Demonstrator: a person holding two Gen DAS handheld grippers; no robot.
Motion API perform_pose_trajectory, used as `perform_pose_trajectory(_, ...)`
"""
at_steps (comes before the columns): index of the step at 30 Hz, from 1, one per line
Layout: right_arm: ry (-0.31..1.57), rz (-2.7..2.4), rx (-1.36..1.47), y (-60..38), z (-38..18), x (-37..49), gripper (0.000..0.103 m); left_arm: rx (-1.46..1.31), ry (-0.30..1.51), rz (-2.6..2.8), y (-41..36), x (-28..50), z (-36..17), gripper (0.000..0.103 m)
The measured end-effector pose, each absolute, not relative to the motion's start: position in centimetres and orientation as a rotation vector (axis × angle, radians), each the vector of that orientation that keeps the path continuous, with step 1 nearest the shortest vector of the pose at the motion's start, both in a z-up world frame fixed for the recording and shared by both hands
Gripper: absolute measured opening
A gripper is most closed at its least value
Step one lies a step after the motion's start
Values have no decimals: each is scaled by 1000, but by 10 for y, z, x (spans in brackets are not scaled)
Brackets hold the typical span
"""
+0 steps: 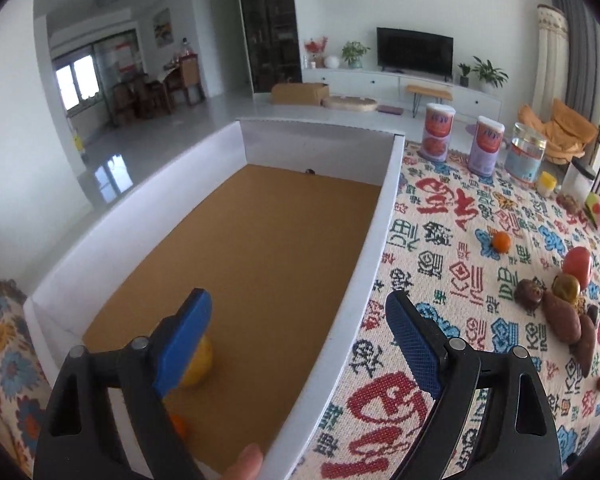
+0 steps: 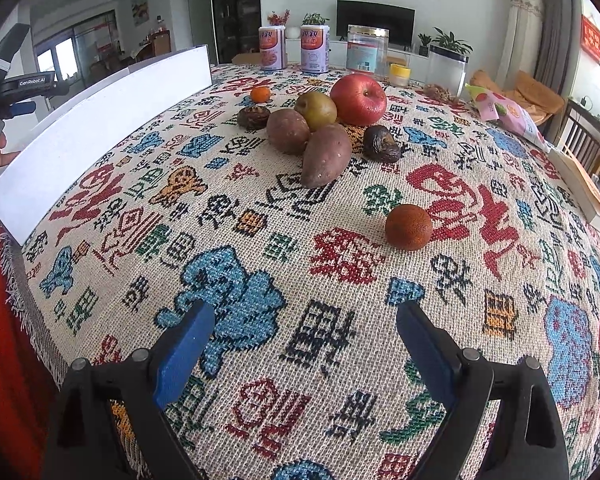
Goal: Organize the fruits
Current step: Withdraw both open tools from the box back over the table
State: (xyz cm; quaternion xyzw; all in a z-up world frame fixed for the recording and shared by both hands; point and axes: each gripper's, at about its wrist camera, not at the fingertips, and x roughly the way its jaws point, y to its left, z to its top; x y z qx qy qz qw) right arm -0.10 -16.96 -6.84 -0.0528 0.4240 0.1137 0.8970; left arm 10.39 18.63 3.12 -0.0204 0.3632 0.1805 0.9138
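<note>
Where fruits cluster, one red apple (image 2: 358, 98) gleams.

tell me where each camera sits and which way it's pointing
Left wrist: on the left gripper, tilted down over the white box with a yellow fruit inside; both blue fingers and a fingertip show.
Right wrist: on the right gripper, facing the patterned tablecloth and the apple; its fingers and a red sleeve show.
Shared: box, tablecloth, apple, fruit pile, cans, TV.
</note>
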Motion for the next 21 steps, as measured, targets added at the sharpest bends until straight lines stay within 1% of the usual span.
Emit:
perform_pose_trajectory(12, 902, 233, -117, -168, -76, 3, 92, -33, 768, 391, 187, 89, 26, 90)
perform_pose_trajectory(14, 909, 229, -116, -169, -77, 4, 92, -21, 730, 408, 180, 83, 33, 90)
perform_pose_trajectory(18, 896, 208, -114, -173, -74, 3, 92, 56, 544, 363, 138, 56, 57, 91)
perform_pose_trajectory(19, 893, 201, -115, -175, -74, 3, 92, 57, 521, 316, 124, 49, 61, 94)
perform_pose_trajectory(21, 902, 190, -113, -176, -76, 5, 92, 38, 529, 203, 98, 43, 60, 95)
